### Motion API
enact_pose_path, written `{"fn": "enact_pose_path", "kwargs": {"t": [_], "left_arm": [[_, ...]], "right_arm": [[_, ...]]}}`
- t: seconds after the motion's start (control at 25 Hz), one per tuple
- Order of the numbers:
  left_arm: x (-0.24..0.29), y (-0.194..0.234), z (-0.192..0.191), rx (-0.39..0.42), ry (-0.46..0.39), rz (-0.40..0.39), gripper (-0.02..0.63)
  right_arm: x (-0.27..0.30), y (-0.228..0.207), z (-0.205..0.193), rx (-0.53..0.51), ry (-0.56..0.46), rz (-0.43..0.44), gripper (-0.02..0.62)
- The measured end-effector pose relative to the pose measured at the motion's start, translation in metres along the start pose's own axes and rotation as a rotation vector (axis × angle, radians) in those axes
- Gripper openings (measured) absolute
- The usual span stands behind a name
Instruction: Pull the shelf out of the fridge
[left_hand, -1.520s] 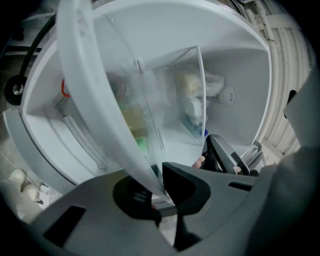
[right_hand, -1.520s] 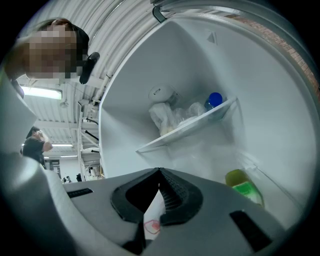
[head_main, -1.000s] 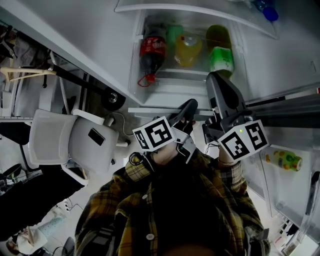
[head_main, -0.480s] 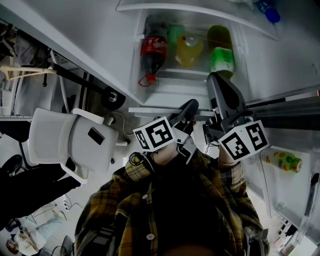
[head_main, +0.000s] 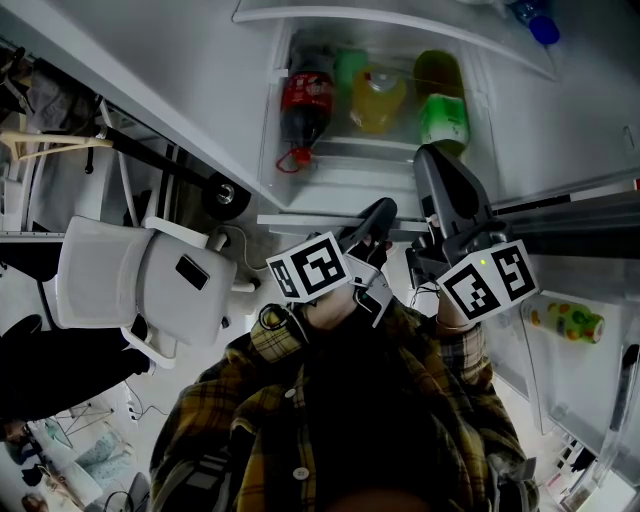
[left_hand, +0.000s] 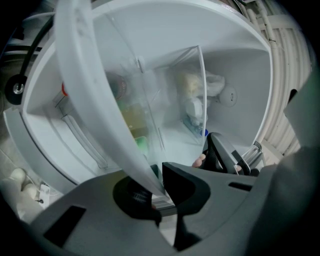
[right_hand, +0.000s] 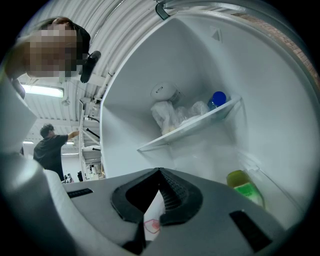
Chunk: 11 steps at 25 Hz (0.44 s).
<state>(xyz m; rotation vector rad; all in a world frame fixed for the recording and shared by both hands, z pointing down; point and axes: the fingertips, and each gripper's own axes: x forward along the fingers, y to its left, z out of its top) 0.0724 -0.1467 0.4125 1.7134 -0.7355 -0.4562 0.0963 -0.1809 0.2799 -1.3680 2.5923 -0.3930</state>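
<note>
The left gripper (left_hand: 156, 190) clamps the white front rim of the shelf (left_hand: 92, 100), which sits seated in the fridge (right_hand: 130, 100). The right gripper (right_hand: 155, 207) is closed on a white strip, likely the same rim. Draw both back level and evenly so nothing jams. Two grippers, one shelf, one cola bottle (head_main: 303, 100), three other bottles beside it.

No lettering is legible. The dark plastic cola bottle (head_main: 302, 112) beyond the left gripper (head_main: 384, 208) carries a red label (head_main: 306, 93), its white script unreadable.
</note>
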Motion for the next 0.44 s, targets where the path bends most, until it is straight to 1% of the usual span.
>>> {"fn": "enact_pose_path", "kwargs": {"t": [0.44], "left_arm": [[0.0005, 0.0005, 0.0006, -0.003, 0.005, 0.003, 0.038]], "right_arm": [[0.0027, 0.0011, -0.0009, -0.001, 0.008, 0.005, 0.017]]}}
